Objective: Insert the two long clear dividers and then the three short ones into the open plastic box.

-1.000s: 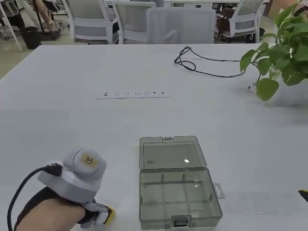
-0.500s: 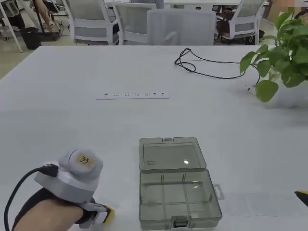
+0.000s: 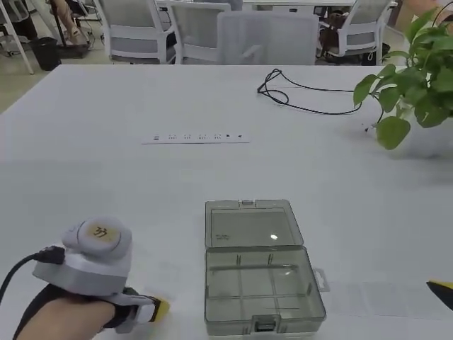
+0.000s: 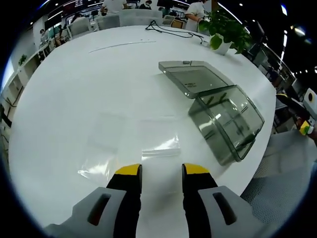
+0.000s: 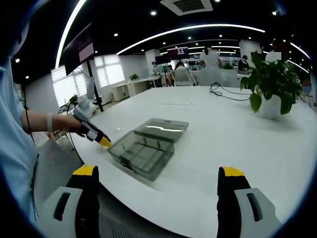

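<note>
Yellow-tipped left gripper (image 4: pixel 162 171) is hovering low over the white tabletop (image 3: pixel 106 177) near its front-left edge, with a hand (image 3: pixel 67 315) wrapping the body. Its jaws are standing slightly apart, gripping nothing. Clear dividers (image 4: pixel 161 145) are lying flat on the tabletop just ahead of the tips, not touching them; their edges are hard to make out. The open plastic box (image 3: pixel 207 290) is sitting to the right of that gripper, with the lid (image 3: pixel 248 223) lying flat behind it. I can't tell whether anything is seated inside. Right gripper (image 5: pixel 158 171) is hanging beyond the tabletop's edge, jaws spread wide and empty, pointing toward the box. Further back a power strip (image 3: pixel 196 137) and a black cable (image 3: pixel 297 95) are lying on the tabletop, and a potted plant (image 3: pixel 410 78) is standing at the right. Office chairs (image 3: pixel 141 32) are lining the far side.
</note>
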### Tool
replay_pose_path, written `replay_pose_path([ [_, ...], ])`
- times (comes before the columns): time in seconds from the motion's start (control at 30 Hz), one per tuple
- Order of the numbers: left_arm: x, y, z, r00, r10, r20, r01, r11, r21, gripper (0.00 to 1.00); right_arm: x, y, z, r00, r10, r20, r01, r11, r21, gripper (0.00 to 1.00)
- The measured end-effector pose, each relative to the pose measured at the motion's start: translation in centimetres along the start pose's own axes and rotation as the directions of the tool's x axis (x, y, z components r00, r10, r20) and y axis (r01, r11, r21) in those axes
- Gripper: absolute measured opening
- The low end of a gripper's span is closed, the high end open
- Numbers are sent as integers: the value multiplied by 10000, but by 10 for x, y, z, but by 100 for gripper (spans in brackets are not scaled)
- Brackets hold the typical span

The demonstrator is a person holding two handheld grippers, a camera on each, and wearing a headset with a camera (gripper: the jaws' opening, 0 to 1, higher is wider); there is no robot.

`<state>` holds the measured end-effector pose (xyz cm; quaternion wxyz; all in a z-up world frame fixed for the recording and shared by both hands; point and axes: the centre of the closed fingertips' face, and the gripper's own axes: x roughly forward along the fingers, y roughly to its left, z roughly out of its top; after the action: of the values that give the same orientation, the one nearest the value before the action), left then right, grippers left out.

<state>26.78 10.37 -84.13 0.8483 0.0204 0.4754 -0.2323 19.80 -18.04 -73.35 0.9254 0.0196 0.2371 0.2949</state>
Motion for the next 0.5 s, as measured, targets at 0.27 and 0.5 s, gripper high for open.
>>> replay_pose_path([
  [0.27, -2, 2, 0, 9991, -95, 412, 127, 9968, -788, 30, 0, 1, 1, 9999, 78, 93, -80, 9998, 179, 100],
  [0.5, -6, 2, 2, 9972, -180, 720, 271, 9915, -1275, 30, 1, 2, 4, 9998, 150, 129, -156, 9989, 445, 100],
])
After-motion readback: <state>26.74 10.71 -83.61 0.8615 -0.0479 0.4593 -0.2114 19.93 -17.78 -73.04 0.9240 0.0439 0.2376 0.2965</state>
